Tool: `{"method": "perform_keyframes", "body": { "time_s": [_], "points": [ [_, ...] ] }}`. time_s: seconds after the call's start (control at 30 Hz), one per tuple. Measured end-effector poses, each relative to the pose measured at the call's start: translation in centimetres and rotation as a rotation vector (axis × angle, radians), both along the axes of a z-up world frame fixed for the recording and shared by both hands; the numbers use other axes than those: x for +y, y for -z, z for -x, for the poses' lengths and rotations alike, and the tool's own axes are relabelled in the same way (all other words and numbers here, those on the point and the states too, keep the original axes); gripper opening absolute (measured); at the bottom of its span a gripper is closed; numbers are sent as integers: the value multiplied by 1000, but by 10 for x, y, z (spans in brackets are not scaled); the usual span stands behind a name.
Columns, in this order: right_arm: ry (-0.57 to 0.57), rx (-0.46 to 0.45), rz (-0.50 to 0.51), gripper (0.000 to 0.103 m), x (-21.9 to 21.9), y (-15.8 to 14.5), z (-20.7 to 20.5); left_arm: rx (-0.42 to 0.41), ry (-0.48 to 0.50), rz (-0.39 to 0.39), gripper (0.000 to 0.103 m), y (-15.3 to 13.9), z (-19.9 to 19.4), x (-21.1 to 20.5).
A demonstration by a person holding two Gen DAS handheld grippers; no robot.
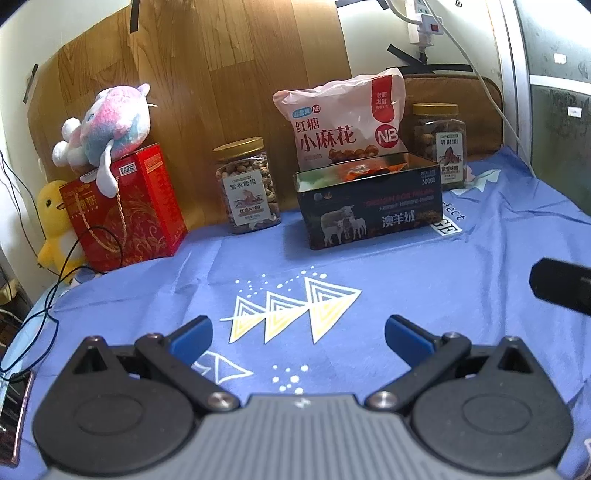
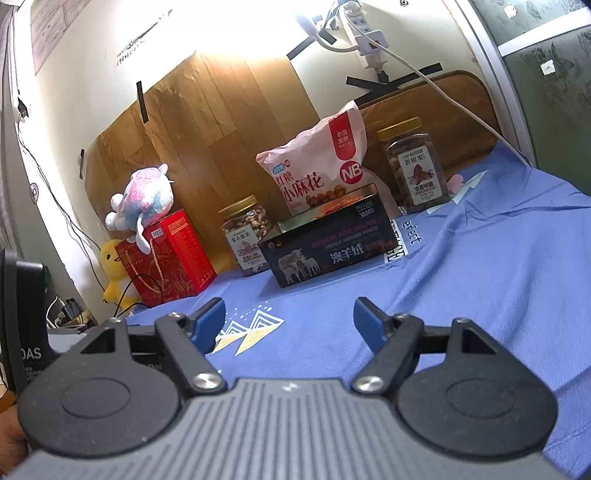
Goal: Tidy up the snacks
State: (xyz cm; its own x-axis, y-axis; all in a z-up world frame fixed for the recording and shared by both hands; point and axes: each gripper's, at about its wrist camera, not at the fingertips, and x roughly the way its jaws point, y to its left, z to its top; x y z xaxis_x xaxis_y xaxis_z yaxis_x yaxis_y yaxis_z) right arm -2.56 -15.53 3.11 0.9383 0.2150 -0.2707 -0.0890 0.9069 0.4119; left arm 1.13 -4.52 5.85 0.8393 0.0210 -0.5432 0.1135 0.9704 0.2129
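Observation:
A dark open tin box (image 1: 369, 206) with sheep on its side stands at the back of the blue cloth (image 1: 369, 273); orange packets (image 1: 364, 170) lie inside. Behind it leans a pink snack bag (image 1: 343, 118). A nut jar (image 1: 249, 186) stands to its left, another jar (image 1: 441, 142) to its right. My left gripper (image 1: 298, 338) is open and empty, low over the cloth, well short of the box. My right gripper (image 2: 289, 321) is open and empty too. The right view shows the box (image 2: 325, 243), the bag (image 2: 317, 170) and both jars (image 2: 245, 232) (image 2: 415, 166).
A red gift box (image 1: 125, 206) with a plush toy (image 1: 107, 125) on top stands at the left, a yellow duck toy (image 1: 55, 225) beside it. Black cables (image 1: 48, 317) run over the left edge. A power strip (image 1: 424, 22) hangs on the wall.

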Motion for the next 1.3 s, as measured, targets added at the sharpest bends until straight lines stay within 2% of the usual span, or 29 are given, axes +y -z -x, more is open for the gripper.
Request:
{"method": "perform_keyframes", "body": {
  "time_s": [0.63, 0.93, 1.3],
  "points": [
    [15, 11, -18, 80, -3, 4, 1, 24, -9, -57, 103, 12, -3, 0],
    [23, 11, -24, 80, -5, 5, 2, -39, -5, -105, 103, 6, 5, -7],
    [41, 15, -35, 81, -4, 6, 3, -100, 2, -118, 103, -3, 12, -8]
  ]
}}
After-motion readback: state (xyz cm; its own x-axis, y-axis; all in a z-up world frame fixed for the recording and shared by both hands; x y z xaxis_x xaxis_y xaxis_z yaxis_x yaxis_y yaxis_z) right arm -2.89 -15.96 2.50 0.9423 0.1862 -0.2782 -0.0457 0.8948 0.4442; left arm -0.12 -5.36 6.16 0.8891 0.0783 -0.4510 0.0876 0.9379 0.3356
